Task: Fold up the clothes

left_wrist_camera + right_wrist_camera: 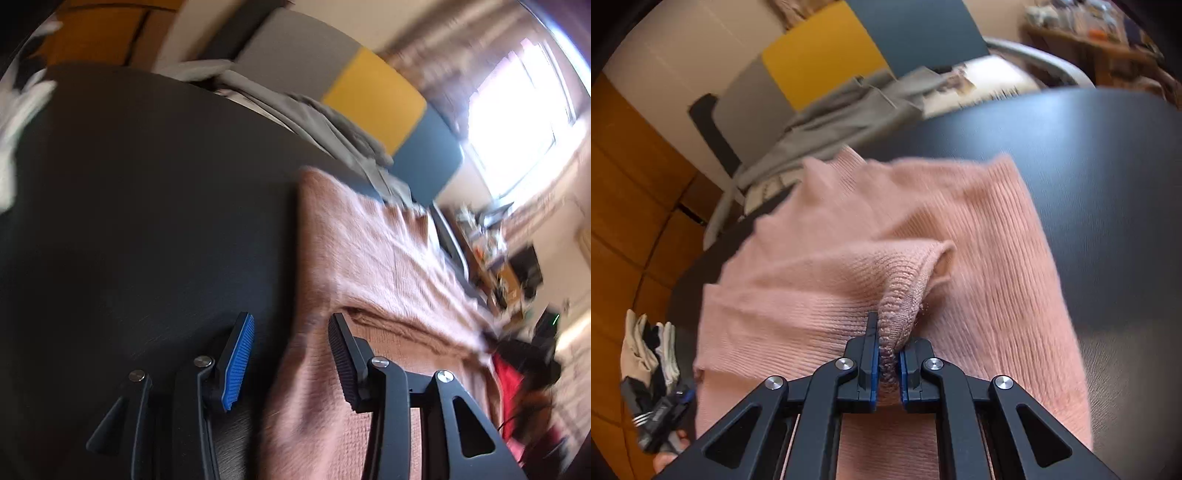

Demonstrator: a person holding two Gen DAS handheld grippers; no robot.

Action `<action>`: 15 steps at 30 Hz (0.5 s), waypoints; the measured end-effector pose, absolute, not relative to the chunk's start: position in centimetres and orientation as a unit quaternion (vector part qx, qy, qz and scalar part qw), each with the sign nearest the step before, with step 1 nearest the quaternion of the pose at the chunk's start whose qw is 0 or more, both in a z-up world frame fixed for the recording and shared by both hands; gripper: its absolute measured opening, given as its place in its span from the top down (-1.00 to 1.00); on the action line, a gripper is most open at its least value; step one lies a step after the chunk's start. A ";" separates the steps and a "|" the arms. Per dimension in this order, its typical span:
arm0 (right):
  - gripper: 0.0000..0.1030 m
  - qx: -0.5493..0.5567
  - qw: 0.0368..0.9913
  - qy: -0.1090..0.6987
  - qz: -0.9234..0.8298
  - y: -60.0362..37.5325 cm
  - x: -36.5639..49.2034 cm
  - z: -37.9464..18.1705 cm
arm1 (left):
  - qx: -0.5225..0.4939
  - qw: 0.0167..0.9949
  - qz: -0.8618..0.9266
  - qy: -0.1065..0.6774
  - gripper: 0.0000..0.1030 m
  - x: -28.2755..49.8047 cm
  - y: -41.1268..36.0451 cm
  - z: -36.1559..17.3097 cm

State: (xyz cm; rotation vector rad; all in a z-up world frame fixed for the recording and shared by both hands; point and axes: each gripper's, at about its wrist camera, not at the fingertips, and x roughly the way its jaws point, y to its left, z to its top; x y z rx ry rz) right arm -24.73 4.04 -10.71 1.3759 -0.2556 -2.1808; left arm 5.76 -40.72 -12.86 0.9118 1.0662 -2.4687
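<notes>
A pink ribbed knit sweater (923, 236) lies on a dark round table (1108, 155). My right gripper (888, 347) is shut on a bunched ribbed cuff or hem of the sweater, lifted a little above the rest of the cloth. In the left wrist view the sweater (376, 258) spreads over the right part of the table (147, 206). My left gripper (291, 334) stands open over the sweater's left edge; nothing sits between the blue-padded finger (240, 362) and the black one.
Grey clothes (842, 118) hang over a chair behind the table. Colour panels in yellow (820, 51), grey and blue stand against the wall. The other gripper with a hand on it (661, 417) shows at lower left. A bright window (517, 122) and cluttered shelves are at the right.
</notes>
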 end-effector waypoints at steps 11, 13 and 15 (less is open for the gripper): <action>0.61 0.414 0.259 -0.031 -0.872 3.5 -22.4 -7.2 | 0.281 0.091 -0.926 0.237 0.17 -1.3 -38.0 -6.2; 0.58 0.402 0.282 0.008 -0.871 1.6 -21.9 -6.6 | 0.286 0.089 -0.930 0.211 0.17 -3.9 -37.6 -6.0; 0.57 0.401 0.277 0.047 -0.872 -0.2 -22.4 -7.2 | 0.293 0.091 -0.932 0.194 0.17 -6.2 -37.5 -6.0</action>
